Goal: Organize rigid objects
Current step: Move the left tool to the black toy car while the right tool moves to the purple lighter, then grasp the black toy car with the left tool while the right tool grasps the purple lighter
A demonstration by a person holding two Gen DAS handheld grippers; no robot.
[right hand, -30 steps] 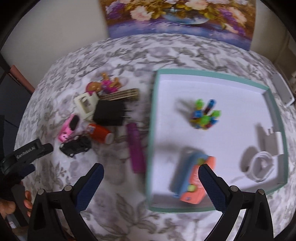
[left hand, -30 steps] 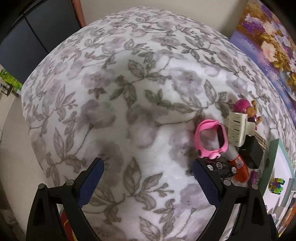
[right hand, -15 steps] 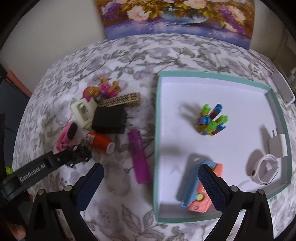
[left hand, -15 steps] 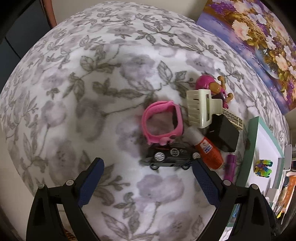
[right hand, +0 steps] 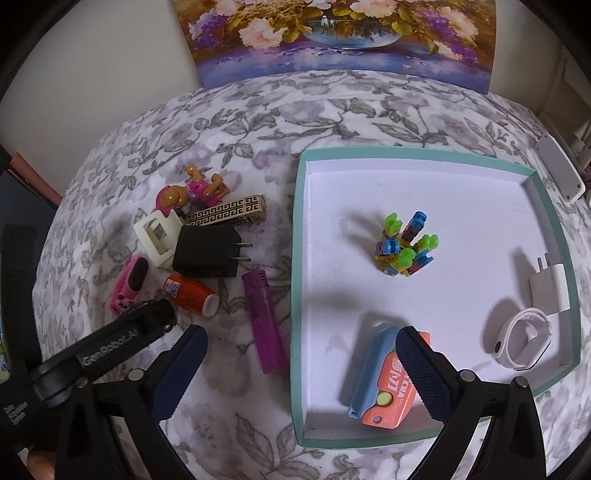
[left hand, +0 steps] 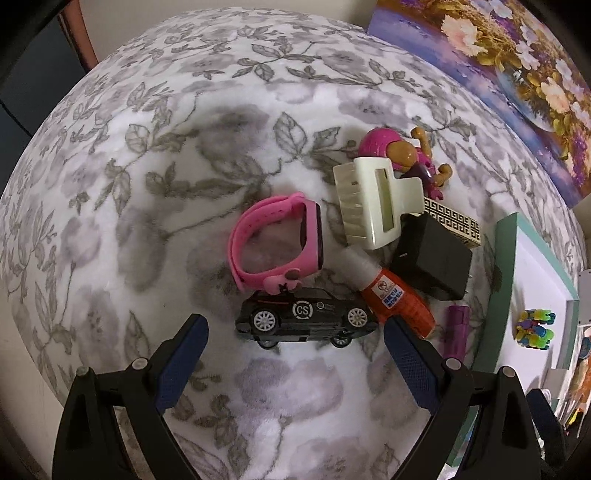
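A pile of small items lies on the floral cloth: a black toy car point(left hand: 306, 321), pink watch point(left hand: 273, 243), cream hair claw point(left hand: 373, 201), orange glue bottle point(left hand: 391, 295), black charger point(left hand: 432, 258) and purple lighter point(right hand: 264, 321). My left gripper point(left hand: 294, 326) is open, its fingertips on either side of the car and just short of it. My right gripper point(right hand: 301, 338) hangs open above the teal tray's left rim point(right hand: 299, 295). The tray holds a colourful block toy point(right hand: 404, 245), an orange and blue case point(right hand: 384, 380), a white charger point(right hand: 550, 284) and a white band point(right hand: 521, 339).
A pink figure toy point(right hand: 192, 190) and a patterned box point(right hand: 229, 214) lie at the back of the pile. A flower painting point(right hand: 343, 33) leans on the wall behind. A white flat object point(right hand: 559, 166) sits right of the tray. The left gripper's arm point(right hand: 122, 339) reaches in from the left.
My left gripper has swung right and come down toward the pile, so the black car now sits between its fingertips. The right gripper has shifted slightly over the tray's left rim.
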